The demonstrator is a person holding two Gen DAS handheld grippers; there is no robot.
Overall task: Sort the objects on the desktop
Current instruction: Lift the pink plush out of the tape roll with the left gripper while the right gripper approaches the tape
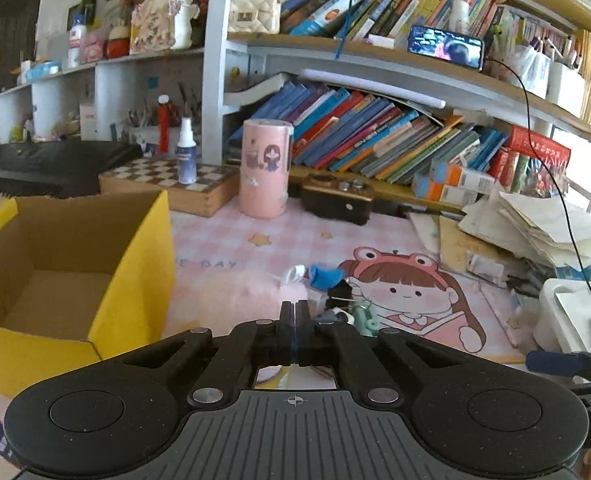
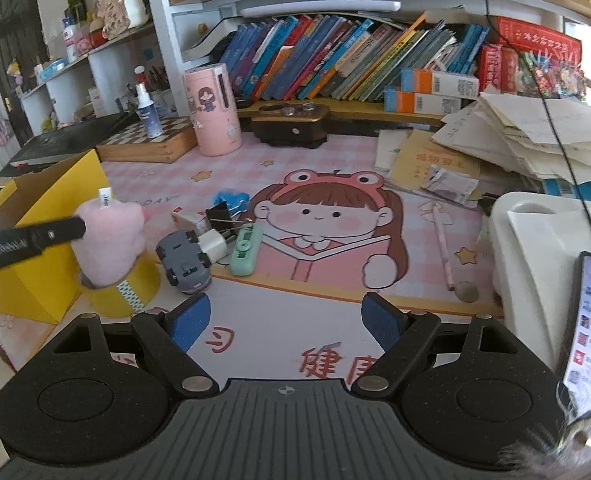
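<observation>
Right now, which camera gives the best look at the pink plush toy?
The right wrist view: the pink plush toy shows whole there, pinched by the left gripper. In the left wrist view it is only a pale blur beyond the shut fingers.

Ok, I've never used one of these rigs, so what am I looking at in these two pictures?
There is no robot arm. A person carries a two-fingered tool in each hand, with a wide-angle camera looking along its fingers. One picture comes from the left gripper, the other from the right gripper. Both face a cluttered desk with a pink mat. On it lie a grey toy car, a white plug and a binder clip. An open yellow box stands on the left. The left jaws are shut and seem to pinch a pink plush toy. The right jaws are open and empty.
</observation>
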